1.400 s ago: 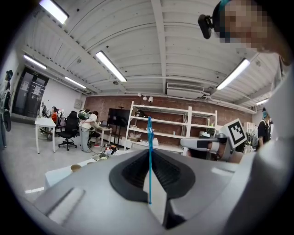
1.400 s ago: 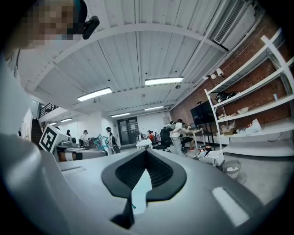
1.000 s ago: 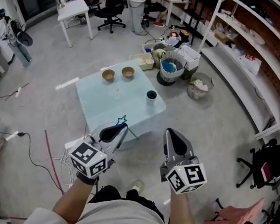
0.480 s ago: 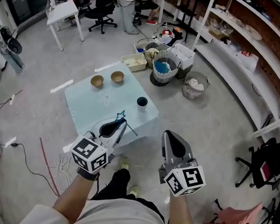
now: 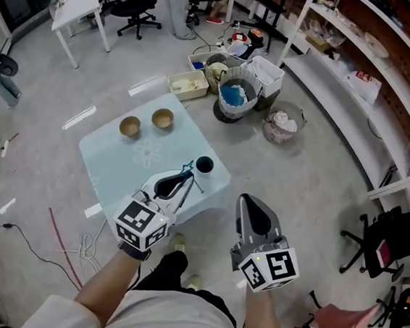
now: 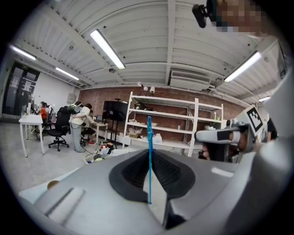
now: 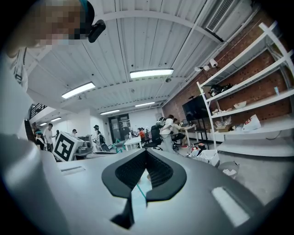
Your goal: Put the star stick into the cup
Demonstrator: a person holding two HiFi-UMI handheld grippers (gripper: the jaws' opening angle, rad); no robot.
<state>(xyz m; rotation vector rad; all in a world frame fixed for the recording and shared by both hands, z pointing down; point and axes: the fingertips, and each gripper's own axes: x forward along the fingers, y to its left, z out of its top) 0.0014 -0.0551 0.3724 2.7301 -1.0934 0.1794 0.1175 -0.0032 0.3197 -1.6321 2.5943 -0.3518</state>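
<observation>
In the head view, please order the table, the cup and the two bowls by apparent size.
1. table
2. left bowl and right bowl: they look alike
3. cup, only slightly smaller

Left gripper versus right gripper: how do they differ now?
The left gripper is shut on the star stick; the right gripper is shut on nothing. The left gripper reaches over the table, near the cup; the right gripper hangs over floor. Both carry marker cubes.

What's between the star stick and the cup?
Nothing but a bare bit of the light blue table, as the head view shows. The left gripper holds the star stick near the cup.
</observation>
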